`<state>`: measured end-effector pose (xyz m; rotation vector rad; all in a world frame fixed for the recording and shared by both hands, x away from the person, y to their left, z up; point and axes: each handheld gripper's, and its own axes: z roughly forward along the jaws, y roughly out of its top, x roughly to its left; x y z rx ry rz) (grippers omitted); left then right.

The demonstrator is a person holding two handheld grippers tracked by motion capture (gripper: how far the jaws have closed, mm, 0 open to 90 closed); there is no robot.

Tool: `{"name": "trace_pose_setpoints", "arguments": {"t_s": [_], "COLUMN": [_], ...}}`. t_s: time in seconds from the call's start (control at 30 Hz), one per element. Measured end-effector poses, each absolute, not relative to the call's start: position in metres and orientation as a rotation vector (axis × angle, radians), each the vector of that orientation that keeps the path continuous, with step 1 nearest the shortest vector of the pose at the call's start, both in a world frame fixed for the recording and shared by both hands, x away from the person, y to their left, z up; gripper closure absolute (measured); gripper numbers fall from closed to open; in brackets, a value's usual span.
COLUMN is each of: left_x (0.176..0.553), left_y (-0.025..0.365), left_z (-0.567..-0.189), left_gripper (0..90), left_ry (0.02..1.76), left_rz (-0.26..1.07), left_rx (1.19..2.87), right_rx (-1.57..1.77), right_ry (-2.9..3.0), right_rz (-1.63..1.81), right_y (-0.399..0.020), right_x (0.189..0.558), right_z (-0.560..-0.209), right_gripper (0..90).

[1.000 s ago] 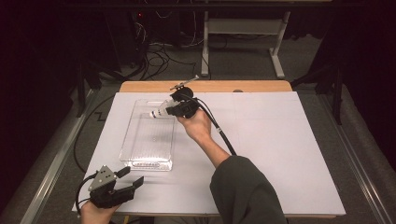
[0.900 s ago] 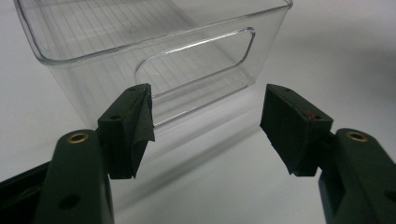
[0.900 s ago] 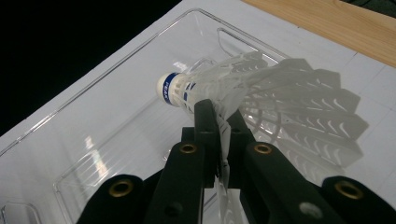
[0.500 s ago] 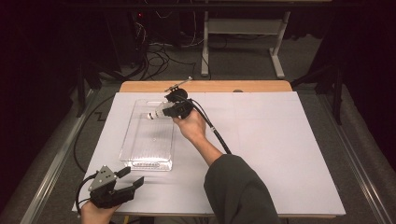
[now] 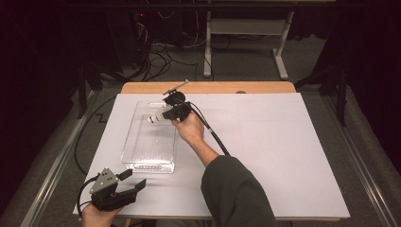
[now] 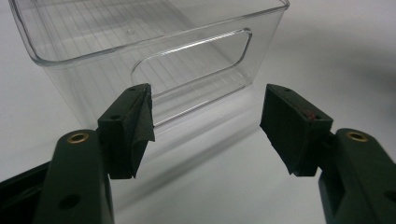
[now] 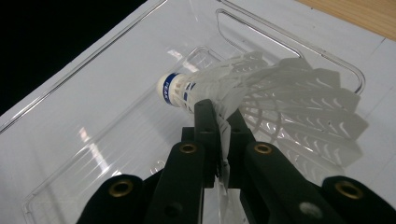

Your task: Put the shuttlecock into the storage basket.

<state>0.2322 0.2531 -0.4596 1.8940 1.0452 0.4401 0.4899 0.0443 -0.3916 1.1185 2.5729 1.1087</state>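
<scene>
A white shuttlecock (image 7: 261, 100) with a blue-banded cork hangs over the far end of a clear plastic bin (image 5: 142, 142). My right gripper (image 7: 220, 122) is shut on the edge of its feather skirt, cork pointing left over the bin. From above, the shuttlecock (image 5: 156, 117) and right gripper (image 5: 174, 112) sit above the bin's far right part. My left gripper (image 5: 133, 182) rests near the table's front left corner, jaws open and nothing between them. In the left gripper view its gripper (image 6: 208, 122) faces the bin's near end wall (image 6: 187, 65) with the handle cut-out.
A white sheet (image 5: 283, 151) covers the table, with a wooden strip (image 5: 208, 87) at the far edge. The right gripper's black cable (image 5: 215, 137) trails across the sheet. Dark floor, cables and a desk frame (image 5: 246, 42) lie beyond the table.
The right hand has carried the shuttlecock a little leftward and down over the bin's far end. The left gripper has stayed where it was.
</scene>
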Motion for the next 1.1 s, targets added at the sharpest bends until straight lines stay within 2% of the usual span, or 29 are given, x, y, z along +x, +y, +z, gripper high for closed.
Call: {"name": "trace_pose_setpoints", "arguments": {"t_s": [1.1], "left_x": [0.232], "left_y": [0.251], "left_z": [-0.459], "left_gripper": [35.2], "left_ry": [1.031], "left_rz": [0.438], "left_rx": [1.903], "right_rx": [1.104], "right_ry": [2.626], "right_rz": [1.026], "right_y": [0.076], "right_x": [0.494], "right_z": [-0.401], "right_gripper": [88.8]}}
